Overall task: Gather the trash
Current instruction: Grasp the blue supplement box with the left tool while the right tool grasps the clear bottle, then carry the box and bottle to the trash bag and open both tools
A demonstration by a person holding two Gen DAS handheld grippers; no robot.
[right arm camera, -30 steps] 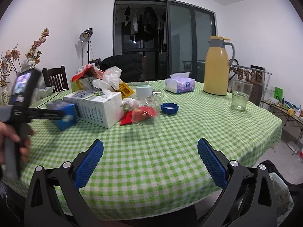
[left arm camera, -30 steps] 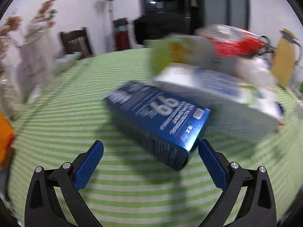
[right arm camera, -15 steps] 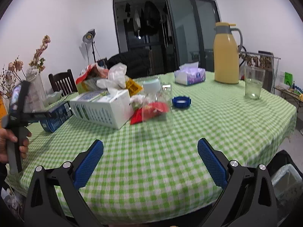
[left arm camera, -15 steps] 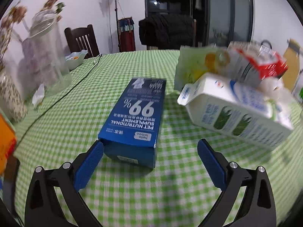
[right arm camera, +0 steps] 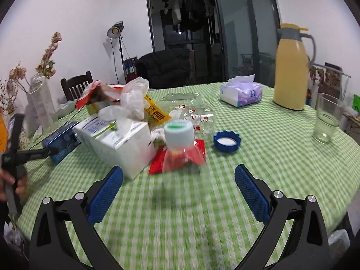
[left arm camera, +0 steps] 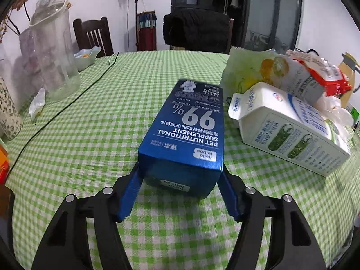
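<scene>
Checked tablecloth (left arm camera: 90,135), hand-held gripper (left arm camera: 180,186) clamping blue box (left arm camera: 189,130)

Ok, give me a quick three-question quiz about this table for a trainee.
1. What sits between the pads of the left hand-held gripper? A: blue box. B: milk carton. C: tissue box.
2. True or false: the blue cap is screwed onto a bottle.
3. Fill in: the tablecloth is checked white and ____.
Key: 1 A; the jaws have just been closing onto it. 2 False; it lies loose, open side up. 3 green.
</scene>
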